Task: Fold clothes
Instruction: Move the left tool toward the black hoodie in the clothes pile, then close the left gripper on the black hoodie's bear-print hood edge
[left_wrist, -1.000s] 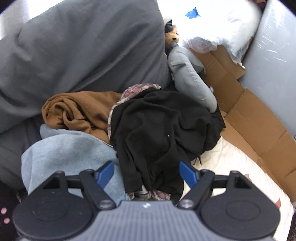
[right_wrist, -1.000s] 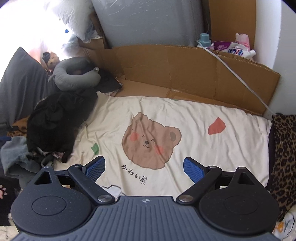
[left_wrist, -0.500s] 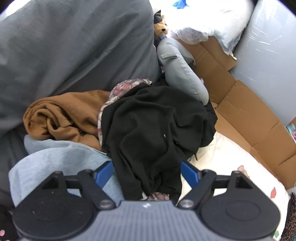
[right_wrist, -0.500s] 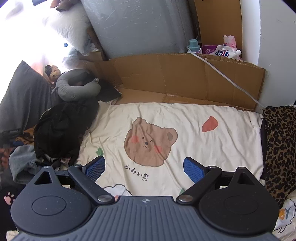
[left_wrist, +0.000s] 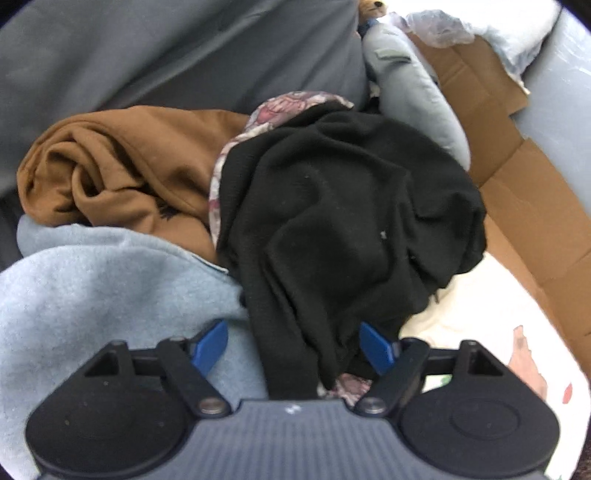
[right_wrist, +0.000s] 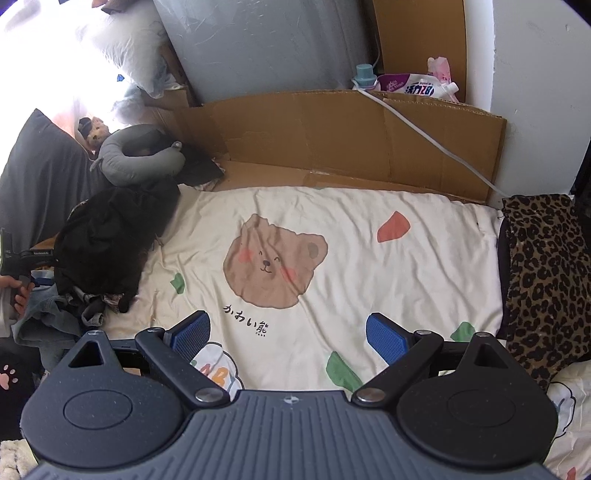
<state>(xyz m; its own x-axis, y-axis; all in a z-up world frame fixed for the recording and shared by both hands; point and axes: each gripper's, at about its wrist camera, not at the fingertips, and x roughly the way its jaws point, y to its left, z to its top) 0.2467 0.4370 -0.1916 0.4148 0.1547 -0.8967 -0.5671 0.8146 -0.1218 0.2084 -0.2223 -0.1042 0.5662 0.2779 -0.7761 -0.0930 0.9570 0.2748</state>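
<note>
Left gripper (left_wrist: 293, 345) spread wide, seemingly straddling the black garment (left_wrist: 343, 221); right gripper (right_wrist: 288, 334) wide, empty, garment at its ten o'clock.

Left gripper (left_wrist: 293, 345): dark grey ribbed housing at centre with a small white mark on its front edge, flanked by two round black discs, each with a raised inner ring. Black triangular brackets with cut-out windows sit above the discs. Two black link arms pivot on silver screws and end in blue pads (left_wrist: 210, 345). Right gripper (right_wrist: 288, 332): same build, ribbed grey body with a crosshair mark, speckled black discs, silver pivot screws, textured blue pads (right_wrist: 384, 334). A hand (right_wrist: 16, 291) shows at the right-wrist view's left edge; details unclear.
</note>
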